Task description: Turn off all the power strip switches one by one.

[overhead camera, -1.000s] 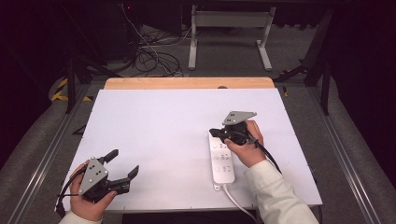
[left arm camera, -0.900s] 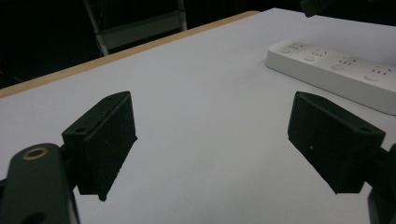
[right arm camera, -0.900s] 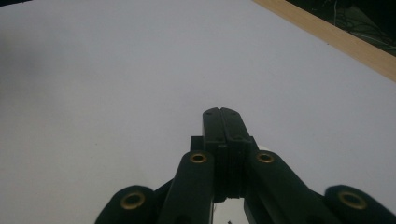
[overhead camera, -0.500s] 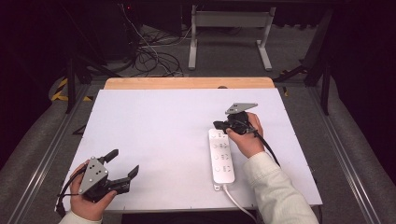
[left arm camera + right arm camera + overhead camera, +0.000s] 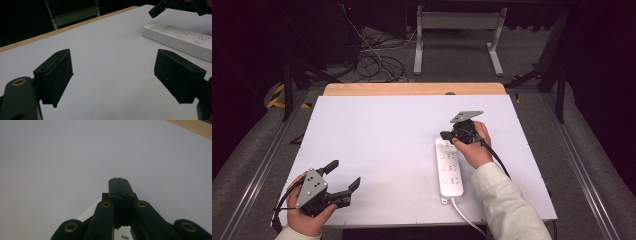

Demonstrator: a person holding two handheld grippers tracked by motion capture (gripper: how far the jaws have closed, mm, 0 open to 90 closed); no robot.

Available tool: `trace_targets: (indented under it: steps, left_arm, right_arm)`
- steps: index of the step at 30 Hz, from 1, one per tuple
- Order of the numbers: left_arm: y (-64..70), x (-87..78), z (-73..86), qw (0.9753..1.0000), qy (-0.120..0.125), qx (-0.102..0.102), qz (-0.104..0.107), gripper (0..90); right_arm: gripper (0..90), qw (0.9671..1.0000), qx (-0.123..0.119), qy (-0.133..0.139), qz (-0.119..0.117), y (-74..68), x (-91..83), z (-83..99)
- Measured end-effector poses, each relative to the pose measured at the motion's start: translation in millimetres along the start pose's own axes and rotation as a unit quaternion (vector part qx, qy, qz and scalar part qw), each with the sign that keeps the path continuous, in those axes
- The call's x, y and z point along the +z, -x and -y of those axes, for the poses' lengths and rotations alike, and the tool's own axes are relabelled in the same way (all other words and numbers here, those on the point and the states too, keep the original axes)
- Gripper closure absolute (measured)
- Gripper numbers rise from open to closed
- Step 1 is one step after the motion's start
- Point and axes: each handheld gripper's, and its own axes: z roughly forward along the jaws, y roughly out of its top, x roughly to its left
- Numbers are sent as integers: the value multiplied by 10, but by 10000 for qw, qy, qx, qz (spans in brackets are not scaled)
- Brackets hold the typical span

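Two grippers: L spread wide; R pressed together over power strip.

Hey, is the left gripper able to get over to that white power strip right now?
Probably yes. The left gripper is open and holds nothing, and only bare white tabletop lies between it and the power strip. The right gripper, shut, hangs over the strip's far end.

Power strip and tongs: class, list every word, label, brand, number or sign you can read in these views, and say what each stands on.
None can be read.
Power strip: socket holes and round buttons, no legible print.
Left tongs: plain black pads, no marking.
Right tongs: plain black, no lettering.
Table: blank white surface.
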Motion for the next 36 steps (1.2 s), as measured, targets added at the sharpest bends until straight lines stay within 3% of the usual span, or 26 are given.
trace_targets:
  steps: [5, 17, 36]
  left_arm:
    - [3, 1, 2, 10000, 2, -19, -8, 158]
    - [2, 0, 3, 10000, -1, -20, -13, 158]
    - [-1, 1, 4, 10000, -14, -21, -15, 158]
  right_arm:
    - [900, 9998, -73, -173, -112, -21, 35, 9]
    - [900, 9985, -199, -500, -126, -38, 130, 50]
    - [900, 9981, -171, -562, -172, -49, 164, 81]
